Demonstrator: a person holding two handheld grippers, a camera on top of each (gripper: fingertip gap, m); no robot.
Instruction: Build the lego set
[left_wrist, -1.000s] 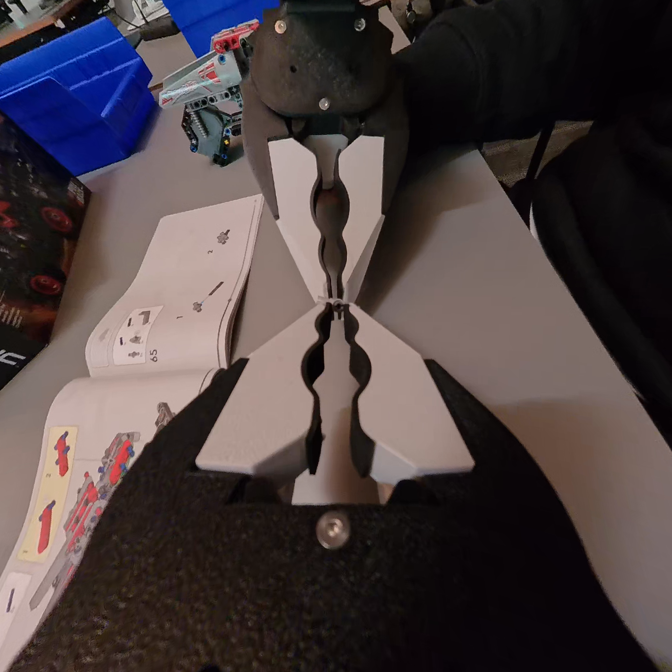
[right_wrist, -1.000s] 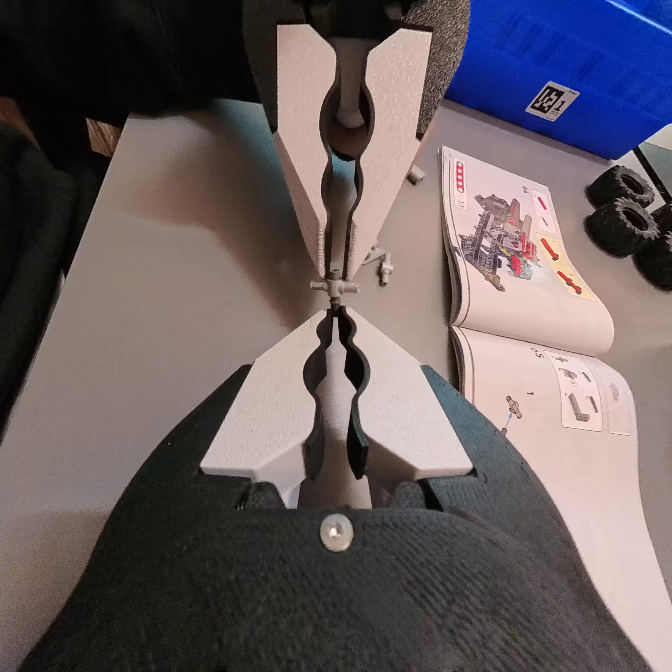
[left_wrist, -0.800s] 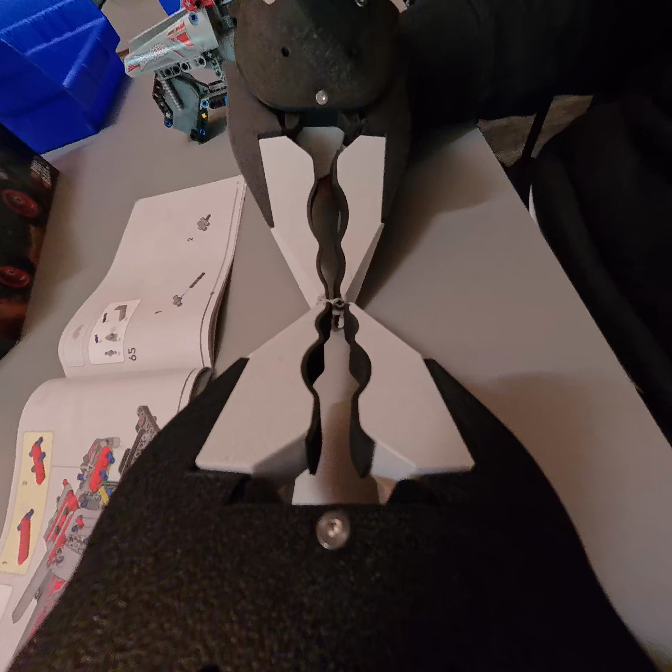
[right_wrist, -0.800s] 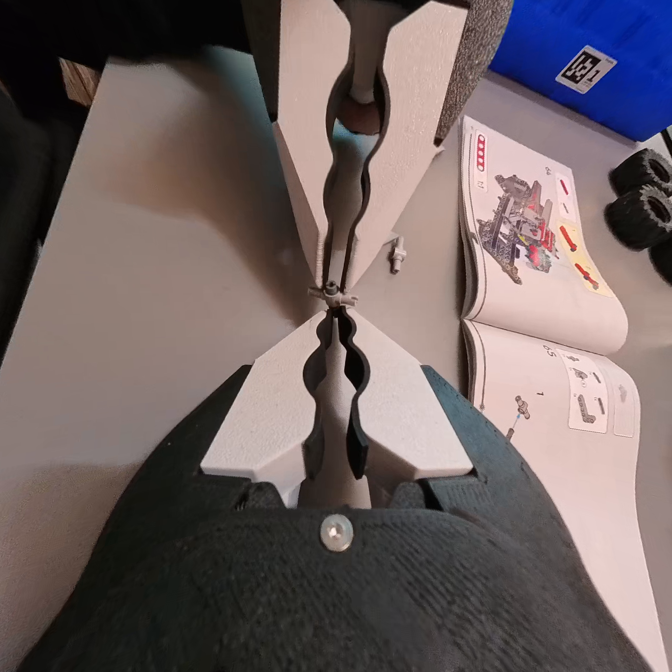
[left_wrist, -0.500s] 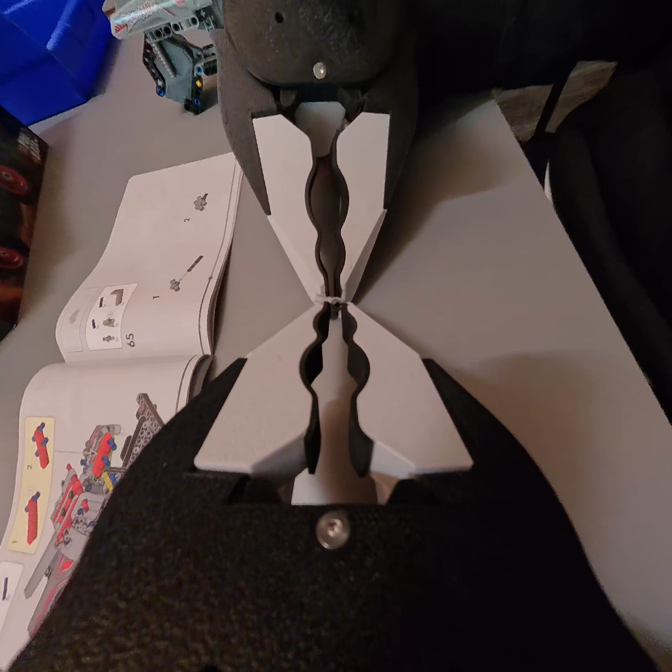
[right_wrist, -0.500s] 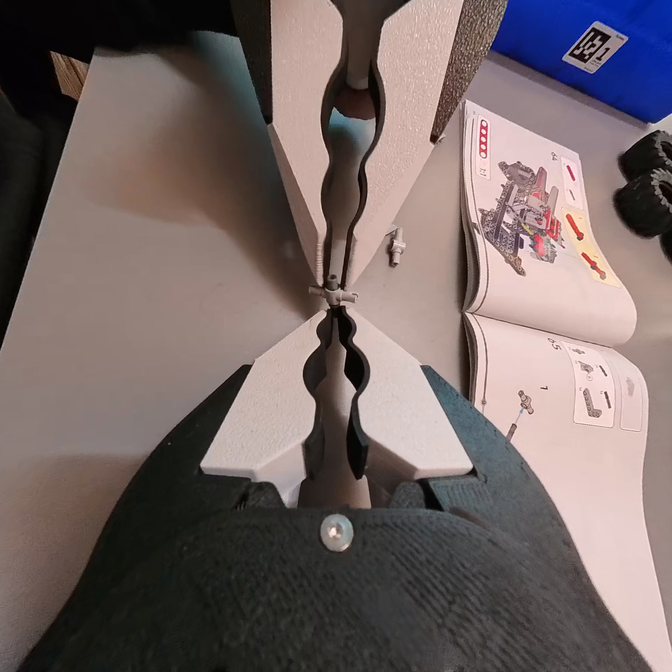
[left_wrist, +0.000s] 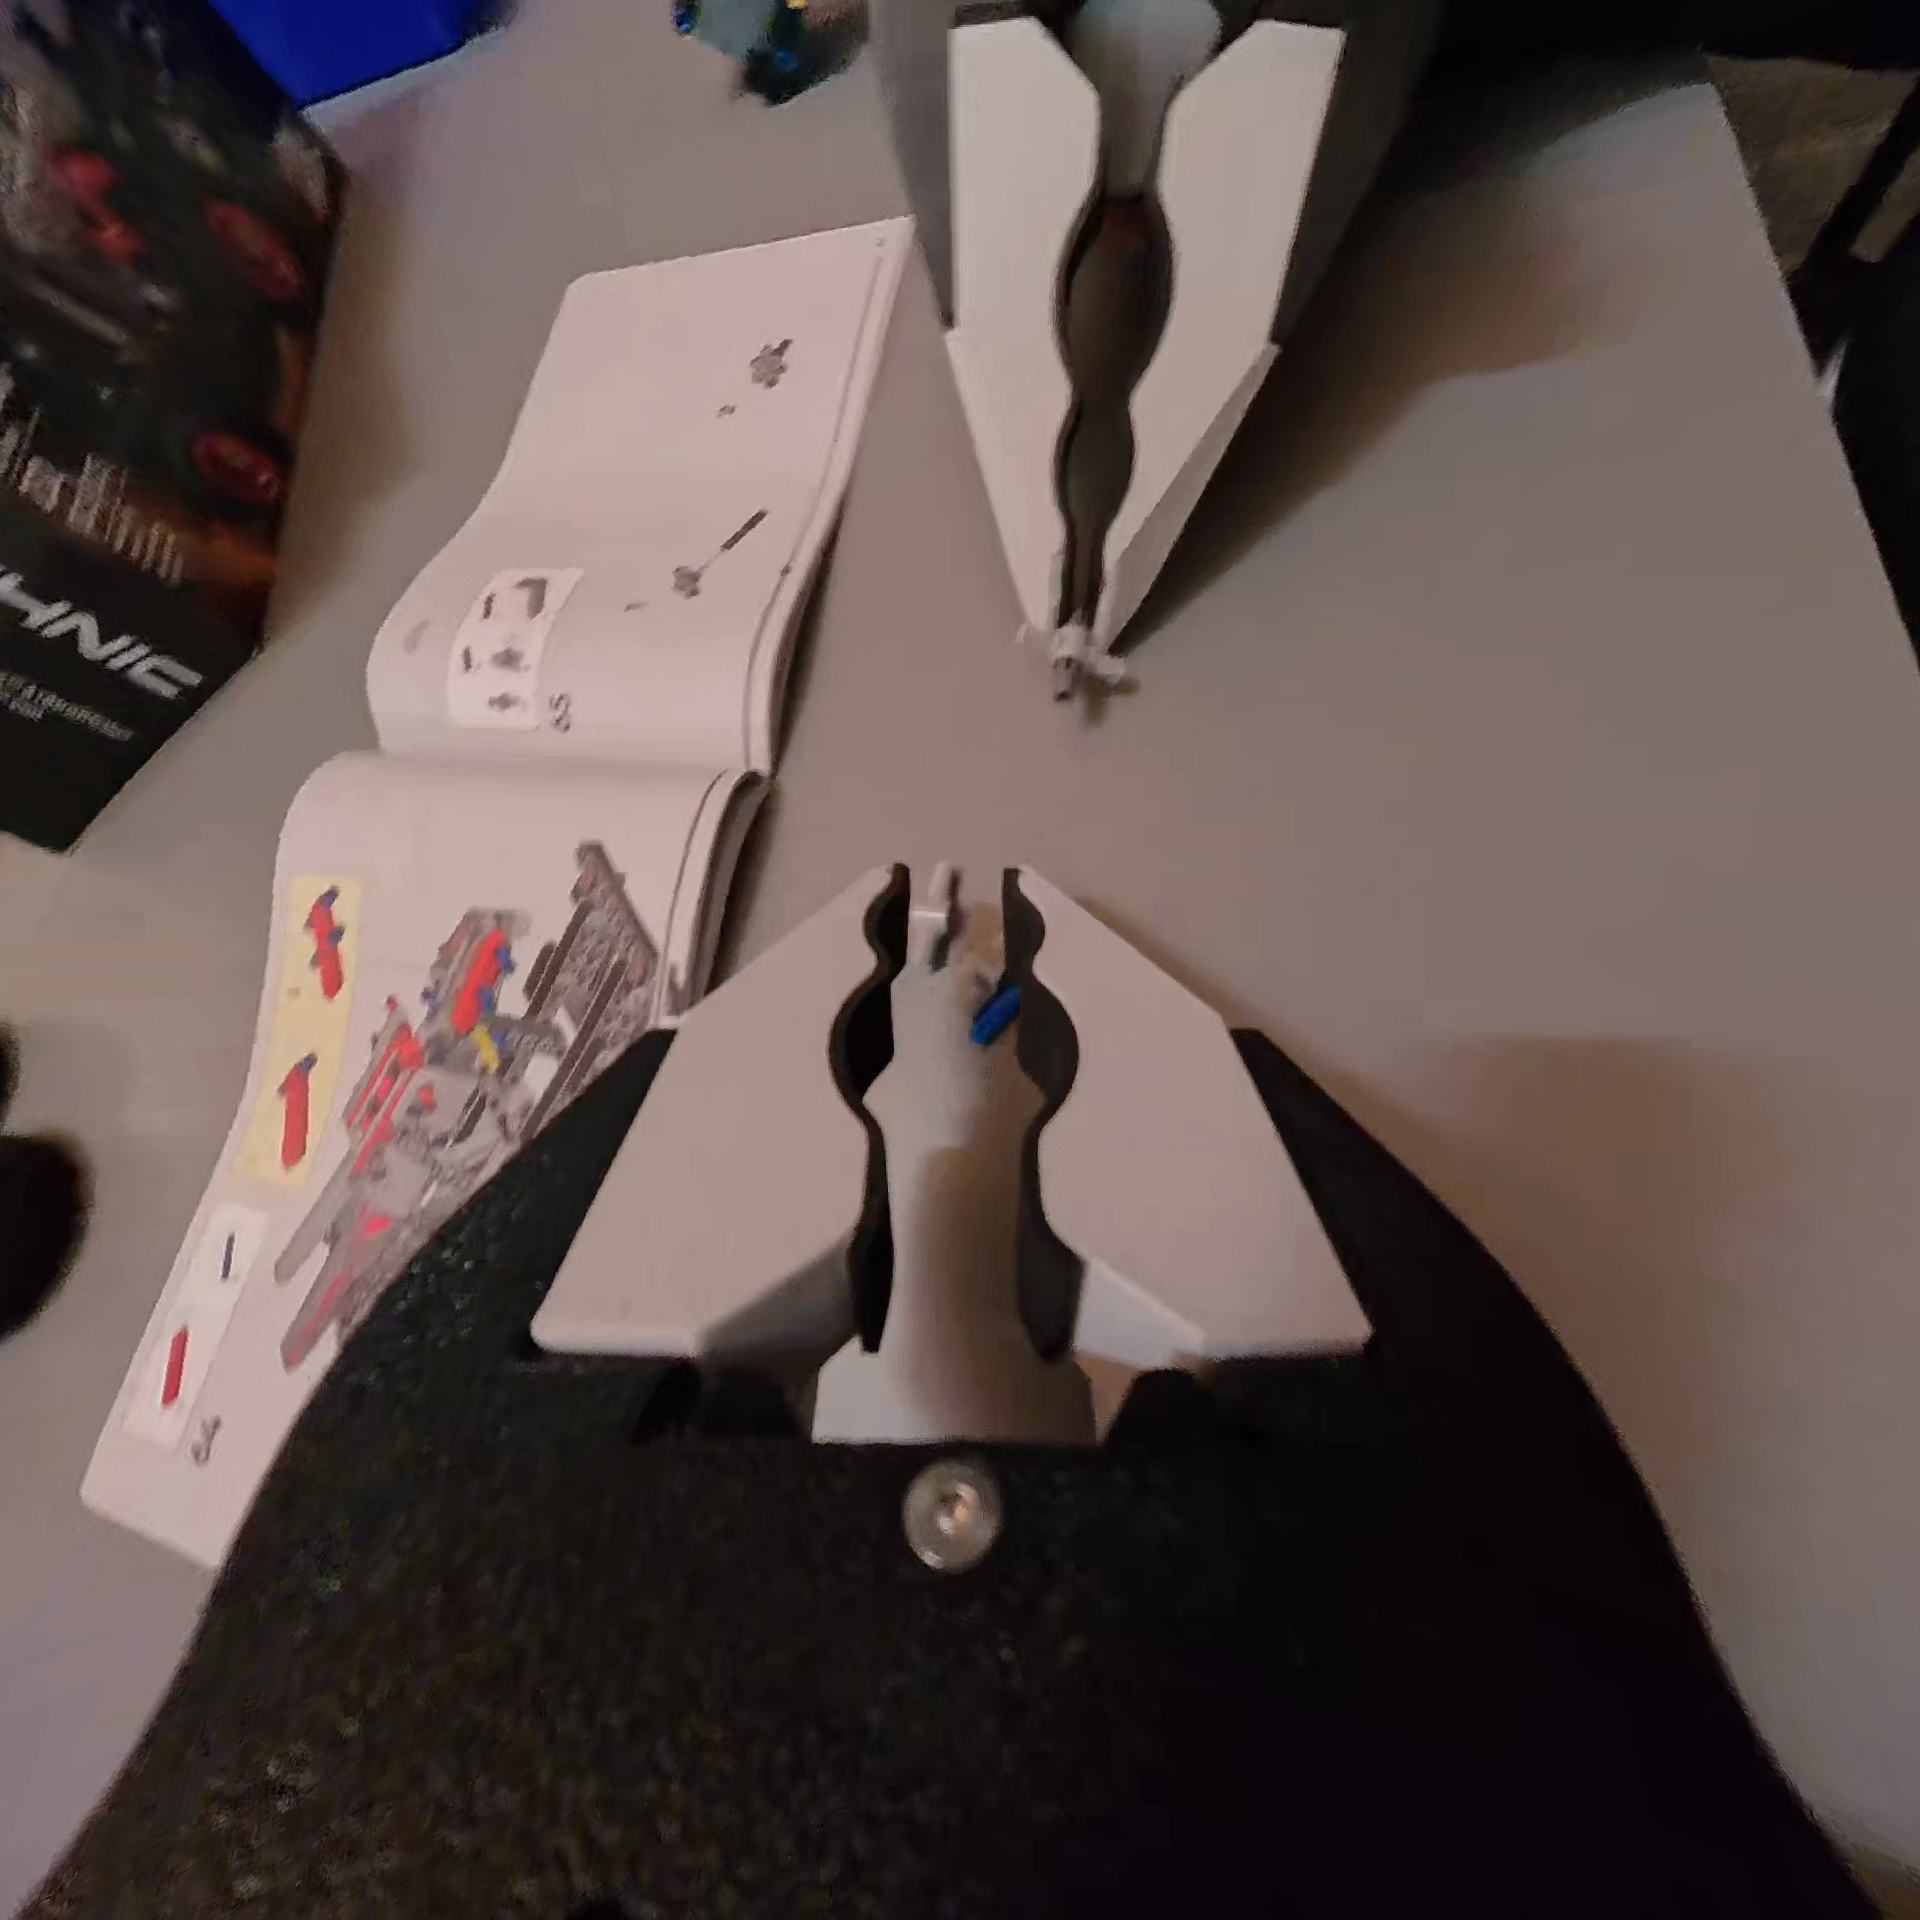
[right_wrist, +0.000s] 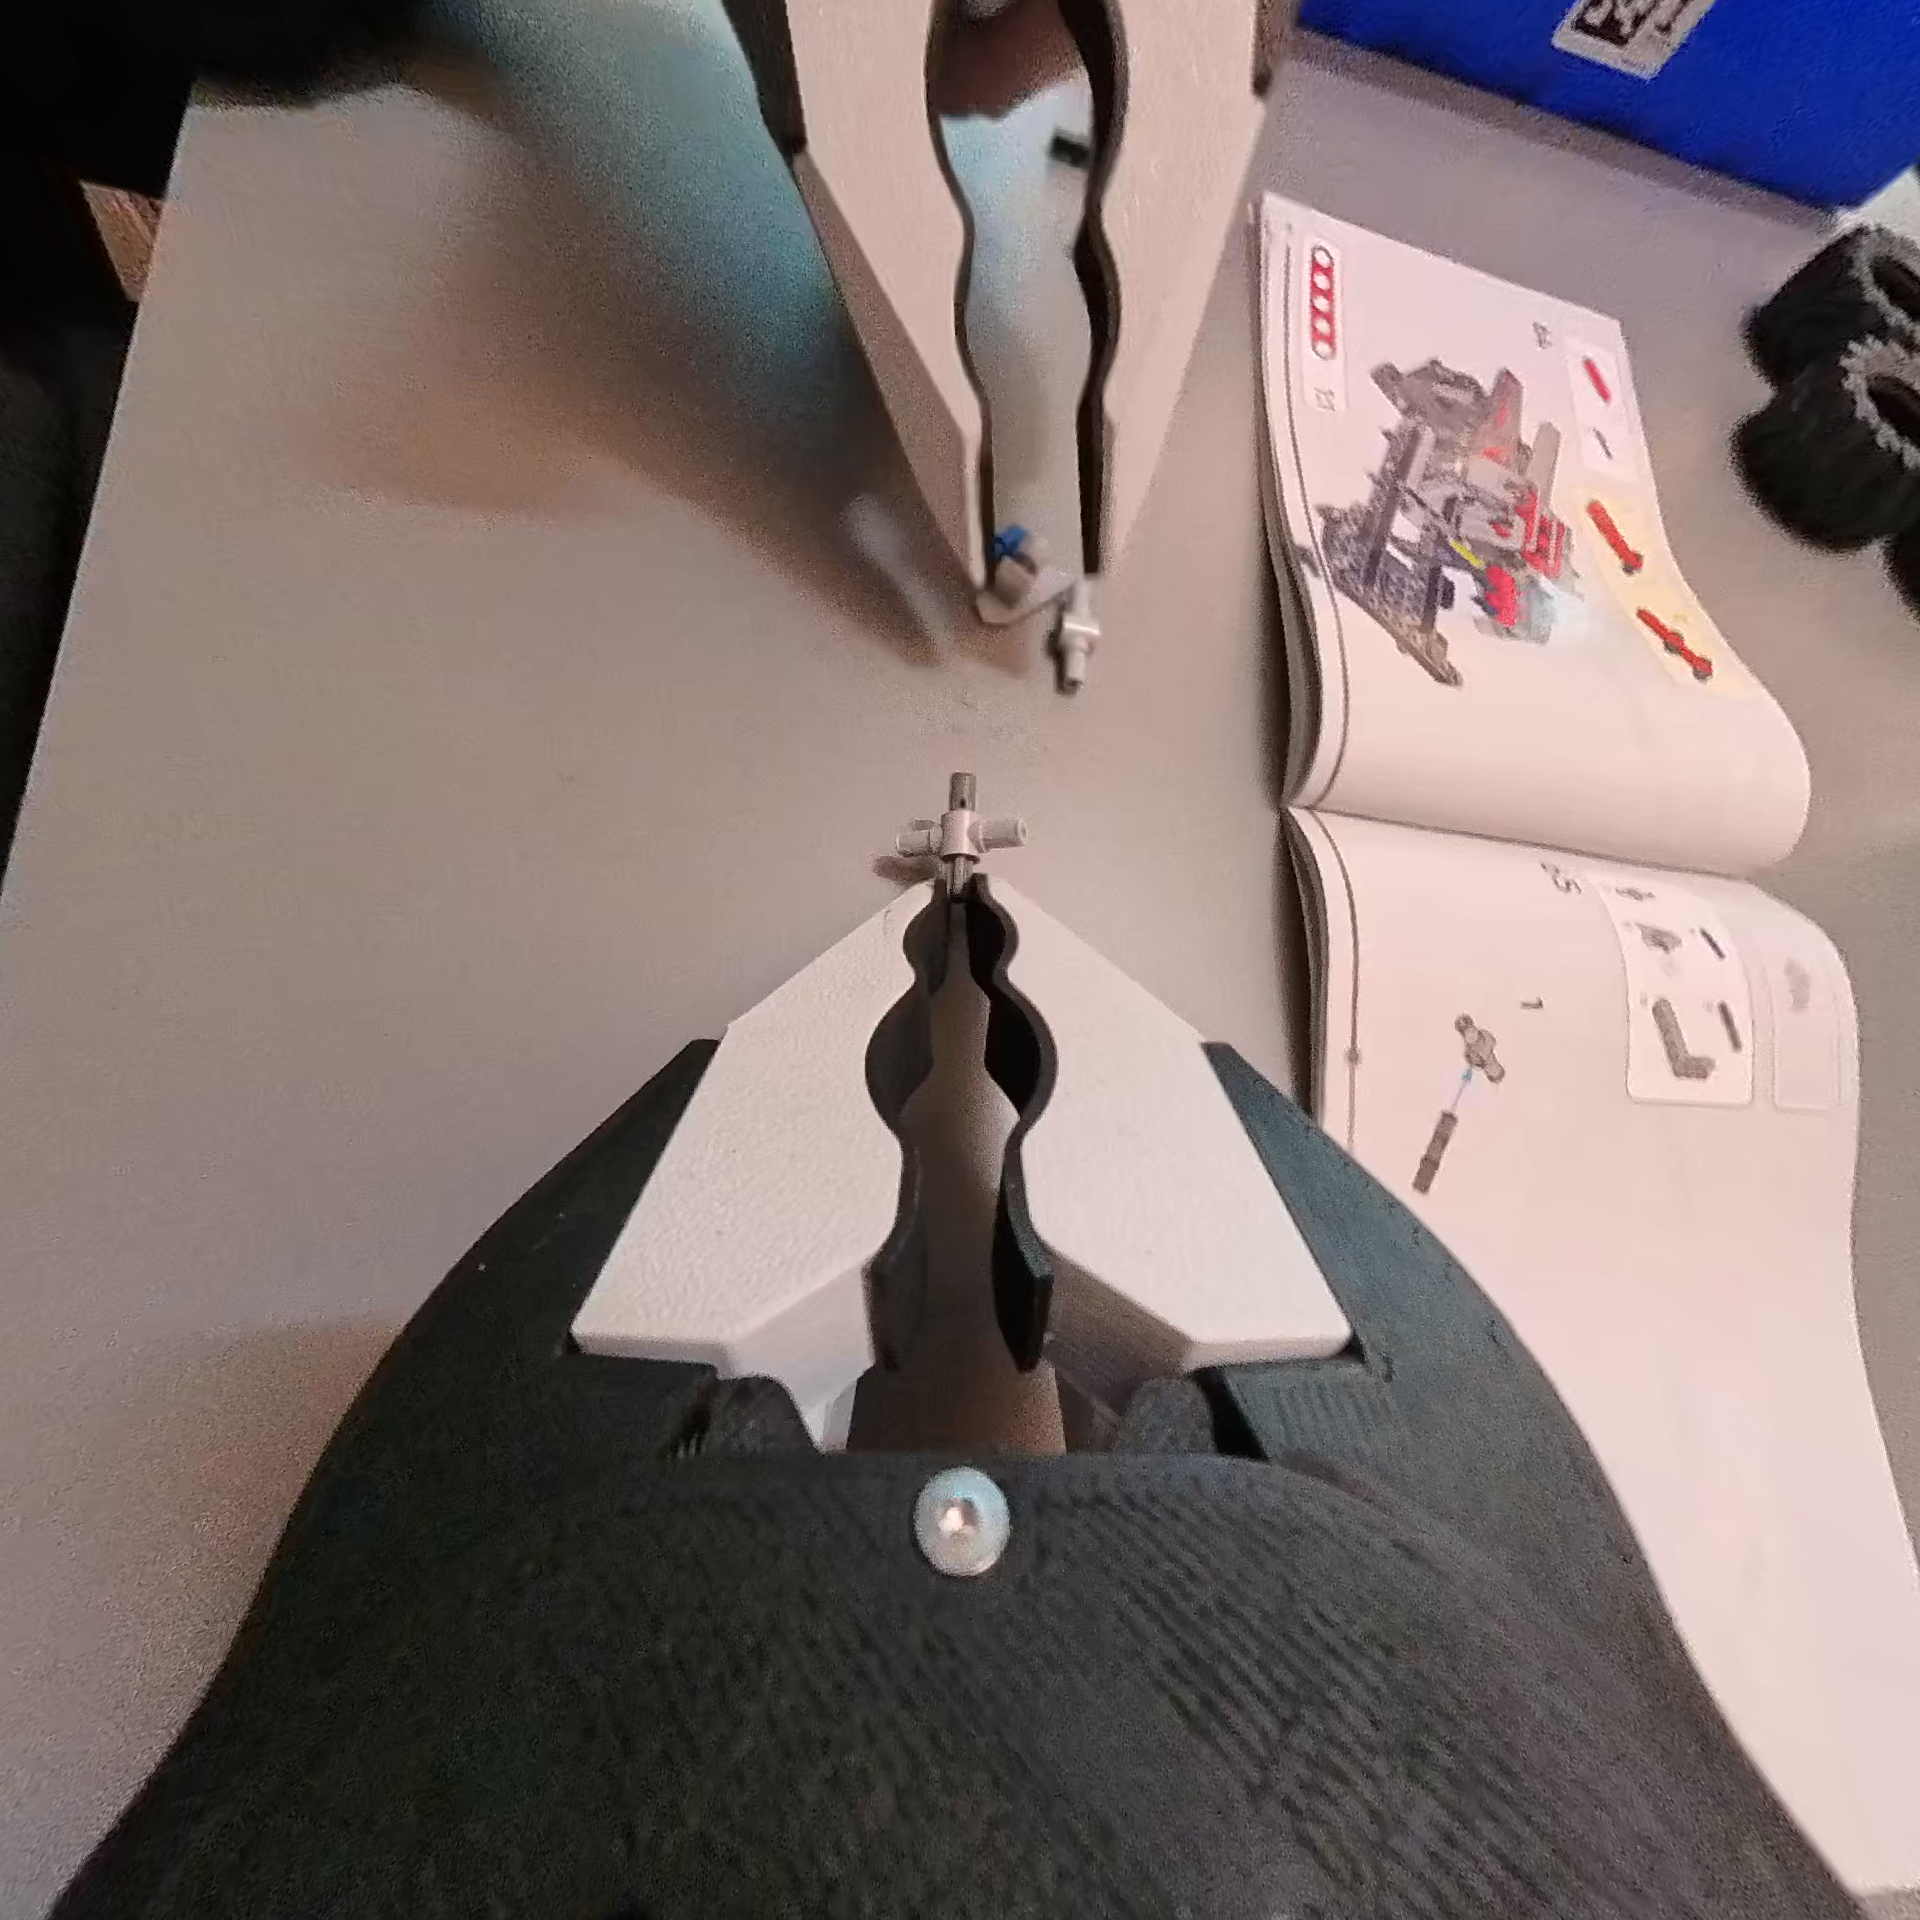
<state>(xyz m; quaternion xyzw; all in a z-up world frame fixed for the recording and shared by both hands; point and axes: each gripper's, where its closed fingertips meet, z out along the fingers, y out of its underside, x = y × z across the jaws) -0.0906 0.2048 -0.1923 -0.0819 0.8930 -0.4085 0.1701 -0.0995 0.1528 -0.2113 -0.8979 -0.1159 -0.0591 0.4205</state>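
My right gripper (right_wrist: 961, 894) is shut on a short dark axle that carries a small grey cross-shaped connector (right_wrist: 961, 831), held above the grey table (right_wrist: 468, 727). It also shows in the left wrist view (left_wrist: 1081, 634) with the connector (left_wrist: 1081, 660) at its tips. My left gripper (left_wrist: 954, 878) is open by a narrow gap and empty, a short way from the right one. In the right wrist view it (right_wrist: 1034, 582) hangs over a grey angled beam with a blue pin (right_wrist: 1013, 582). A loose grey pin (right_wrist: 1075, 644) lies beside the beam.
An open instruction booklet (left_wrist: 623, 520) (right_wrist: 1507, 727) lies beside the grippers. A black box (left_wrist: 104, 416) stands past the booklet. There are black tyres (right_wrist: 1839, 416) and a blue bin (right_wrist: 1662, 83). The table edge (left_wrist: 1787, 312) runs near a dark chair.
The two grippers were tip to tip on the small connector. My left gripper has opened, let go and drawn back. My right gripper keeps the axle and connector.
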